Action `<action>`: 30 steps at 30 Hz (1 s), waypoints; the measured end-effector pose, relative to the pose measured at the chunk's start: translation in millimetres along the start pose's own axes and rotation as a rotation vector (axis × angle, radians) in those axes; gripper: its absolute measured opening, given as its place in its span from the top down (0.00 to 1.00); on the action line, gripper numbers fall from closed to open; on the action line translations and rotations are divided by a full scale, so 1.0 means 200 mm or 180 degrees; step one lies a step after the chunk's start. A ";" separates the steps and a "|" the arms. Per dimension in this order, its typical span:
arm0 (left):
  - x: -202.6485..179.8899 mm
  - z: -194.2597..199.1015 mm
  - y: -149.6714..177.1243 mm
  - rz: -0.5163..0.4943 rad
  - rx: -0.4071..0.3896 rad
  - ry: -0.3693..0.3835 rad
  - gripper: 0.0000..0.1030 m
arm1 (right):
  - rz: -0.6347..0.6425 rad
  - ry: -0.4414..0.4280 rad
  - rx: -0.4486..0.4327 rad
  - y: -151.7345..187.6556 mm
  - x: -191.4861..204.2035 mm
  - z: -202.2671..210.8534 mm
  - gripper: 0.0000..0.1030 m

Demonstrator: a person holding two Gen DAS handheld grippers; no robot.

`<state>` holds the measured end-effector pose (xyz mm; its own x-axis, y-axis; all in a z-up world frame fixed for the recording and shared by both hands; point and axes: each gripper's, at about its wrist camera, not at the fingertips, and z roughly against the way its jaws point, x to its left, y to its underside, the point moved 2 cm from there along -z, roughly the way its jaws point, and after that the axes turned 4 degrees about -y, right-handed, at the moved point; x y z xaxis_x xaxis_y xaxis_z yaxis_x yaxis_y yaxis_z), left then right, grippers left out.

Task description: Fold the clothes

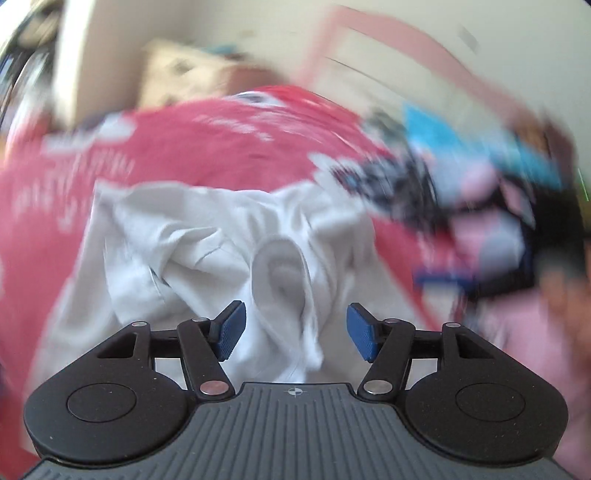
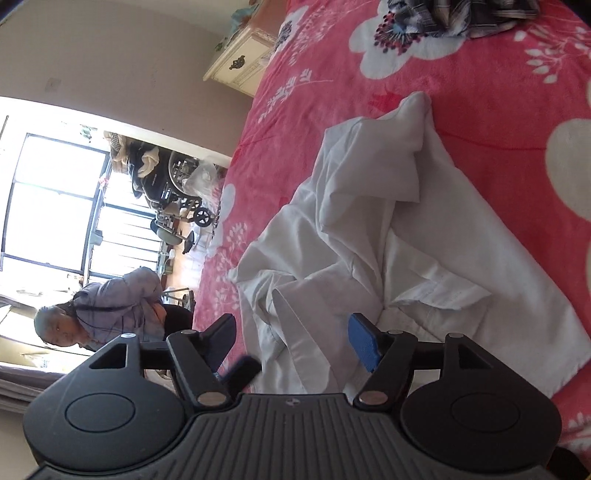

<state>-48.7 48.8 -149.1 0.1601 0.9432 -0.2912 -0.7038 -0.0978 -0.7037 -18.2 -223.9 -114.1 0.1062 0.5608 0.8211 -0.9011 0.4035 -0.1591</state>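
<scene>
One white garment (image 2: 388,236) is seen, lying crumpled on a pink bedspread (image 2: 498,122) printed with white flowers. A second heap of dark checked cloth (image 2: 461,14) lies at the 12 o'clock edge of the right wrist view, well apart from the white one. In the left wrist view, which is heavily blurred, a mixed pile of clothes (image 1: 480,192) is made out at about 2 o'clock; how many pieces it holds cannot be told.

Two grippers are counted. The left gripper (image 1: 295,328) is held with its jaws released and spread wide; a raised fold of the white garment (image 1: 284,273) stands between the blue pads but is pressed by neither. The right gripper (image 2: 291,332) is likewise spread, with a strip of the garment lying between its fingers, seemingly ungripped.

One person in a lilac jacket (image 2: 118,306) is seen at 9 o'clock, beside a wheelchair (image 2: 173,184) by the window.
</scene>
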 end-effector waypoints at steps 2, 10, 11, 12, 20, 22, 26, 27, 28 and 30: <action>0.03 -0.05 -0.06 0.0314 0.0007 0.0065 0.41 | 0.0006 0.0025 -0.0040 0.03 -0.04 0.06 0.32; -0.15 -0.29 -0.10 -0.0617 0.0408 -0.0334 0.43 | -0.0108 -0.0004 -0.0184 0.11 -0.14 0.24 0.32; -0.17 -0.30 -0.08 -0.0658 0.0421 -0.0381 0.44 | -0.0089 -0.0011 -0.0190 0.11 -0.15 0.26 0.32; -0.18 -0.31 -0.07 -0.0698 0.0434 -0.0428 0.46 | -0.0068 -0.0014 -0.0190 0.12 -0.15 0.27 0.32; -0.16 -0.26 -0.10 -0.0647 0.0187 -0.0736 0.43 | -0.0109 -0.0077 -0.0166 0.13 -0.21 0.30 0.32; -0.13 -0.30 -0.13 -0.0507 0.0332 -0.0748 0.39 | -0.0132 -0.0086 -0.0167 0.13 -0.21 0.29 0.32; -0.06 -0.37 -0.15 -0.0183 0.0687 -0.0709 0.41 | -0.0104 -0.0022 -0.0162 0.12 -0.21 0.28 0.32; -0.05 -0.38 -0.14 -0.0129 0.0730 -0.0689 0.49 | -0.0092 -0.0014 -0.0156 0.12 -0.20 0.28 0.32; -0.06 -0.38 -0.15 -0.0128 0.0744 -0.0678 0.62 | -0.0087 -0.0014 -0.0145 0.12 -0.20 0.28 0.32; -0.08 -0.38 -0.15 -0.0175 0.0739 -0.0708 0.74 | -0.0075 -0.0020 -0.0118 0.12 -0.20 0.28 0.32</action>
<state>22.1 12.3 -171.8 0.0651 0.9938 -0.0902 -0.8415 0.0061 -0.5403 -67.5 -276.7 -119.3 0.1246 0.5464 0.8282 -0.8822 0.4430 -0.1596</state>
